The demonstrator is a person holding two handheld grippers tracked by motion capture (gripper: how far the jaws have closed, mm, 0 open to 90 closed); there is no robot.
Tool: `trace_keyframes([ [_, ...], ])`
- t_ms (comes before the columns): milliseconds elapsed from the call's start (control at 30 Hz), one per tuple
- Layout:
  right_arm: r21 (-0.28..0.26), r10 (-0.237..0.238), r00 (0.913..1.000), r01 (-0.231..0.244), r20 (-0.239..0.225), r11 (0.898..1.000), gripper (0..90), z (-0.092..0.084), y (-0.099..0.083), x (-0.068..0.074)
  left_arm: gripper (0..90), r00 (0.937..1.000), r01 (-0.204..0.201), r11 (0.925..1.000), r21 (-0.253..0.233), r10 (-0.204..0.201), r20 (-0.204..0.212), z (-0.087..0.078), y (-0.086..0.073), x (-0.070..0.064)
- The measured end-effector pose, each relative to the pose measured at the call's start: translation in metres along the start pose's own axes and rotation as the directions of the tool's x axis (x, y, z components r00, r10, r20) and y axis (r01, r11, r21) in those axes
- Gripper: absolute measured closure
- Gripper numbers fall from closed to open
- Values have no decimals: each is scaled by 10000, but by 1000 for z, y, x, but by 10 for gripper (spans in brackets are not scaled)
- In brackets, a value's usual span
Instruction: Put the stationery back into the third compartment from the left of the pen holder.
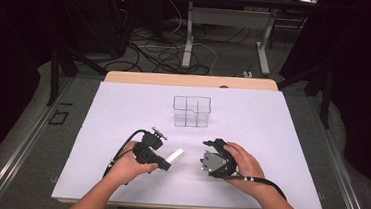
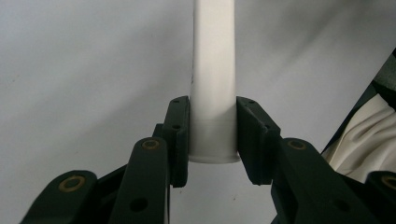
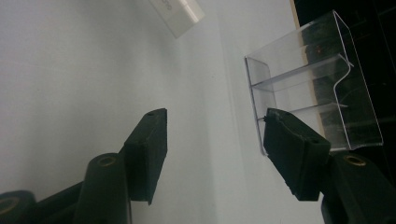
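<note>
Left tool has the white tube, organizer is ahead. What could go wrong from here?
1. The left tool clamps the white tube near one end, so the long free end may swing or slip in transit.
2. The clear organizer stands unheld on the white mat; a nudge from the tube could shove or tip it.
3. The right tool is empty, its jaws apart, near the organizer, and could knock it.

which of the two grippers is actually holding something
The left gripper: its jaws clamp the near end of the white stick. The right gripper has nothing between its jaws and points toward the clear divided box.
</note>
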State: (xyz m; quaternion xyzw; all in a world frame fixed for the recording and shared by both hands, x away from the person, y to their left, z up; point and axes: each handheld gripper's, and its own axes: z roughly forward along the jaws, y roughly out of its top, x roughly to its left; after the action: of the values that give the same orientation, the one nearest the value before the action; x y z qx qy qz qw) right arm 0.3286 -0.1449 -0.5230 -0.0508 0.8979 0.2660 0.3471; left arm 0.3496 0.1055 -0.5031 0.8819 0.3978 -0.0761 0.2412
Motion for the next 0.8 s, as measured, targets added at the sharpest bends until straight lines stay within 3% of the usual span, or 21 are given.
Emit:
trace_keyframes([
  [33, 63, 15, 10000, -15, 88, 10000, 402, 0, 1, 2, 671, 10000, -31, 10000, -8, 31, -37, 1, 1, -1],
  [100, 48, -461, 9989, 462, -40, 9989, 411, 2, 3, 3, 671, 10000, -59, 10000, 42, 59, -60, 1, 3, -2],
  [133, 5, -364, 9989, 364, 307, 9993, 413, 2, 5, 7, 671, 9999, -80, 9999, 76, 81, -72, 1, 4, -2],
  [200, 267, -820, 9964, 814, 235, 9963, 413, 2, 8, 11, 671, 9999, -67, 9999, 123, 69, -137, 2, 5, -2],
  [267, 143, -1490, 9886, 1488, 212, 9888, 419, 3, 10, 14, 671, 9999, -48, 9999, 92, 49, -142, 2, 6, -3],
  [433, 269, -2481, 9683, 2474, 275, 9685, 423, 5, 15, 20, 671, 9999, -109, 9997, 212, 111, -109, 2, 9, -6],
  [500, 306, -2848, 9582, 2840, 279, 9583, 430, 5, 17, 21, 671, 9999, -95, 9997, 243, 98, -90, 4, 10, -7],
  [567, 277, -3362, 9412, 3354, 335, 9417, 437, 5, 19, 22, 671, 9999, -103, 9995, 295, 105, -46, 5, 12, -9],
  [700, 99, -3596, 9326, 3594, 319, 9331, 439, 5, 20, 26, 671, 9999, -151, 9992, 362, 150, 44, 8, 15, -14],
  [767, 132, -3945, 9187, 3943, 205, 9189, 440, 5, 22, 25, 671, 9998, -189, 9991, 389, 186, 93, 9, 16, -16],
  [800, 146, -3983, 9170, 3981, 208, 9172, 443, 5, 22, 26, 671, 9997, -213, 9988, 437, 208, 116, 10, 17, -16],
])
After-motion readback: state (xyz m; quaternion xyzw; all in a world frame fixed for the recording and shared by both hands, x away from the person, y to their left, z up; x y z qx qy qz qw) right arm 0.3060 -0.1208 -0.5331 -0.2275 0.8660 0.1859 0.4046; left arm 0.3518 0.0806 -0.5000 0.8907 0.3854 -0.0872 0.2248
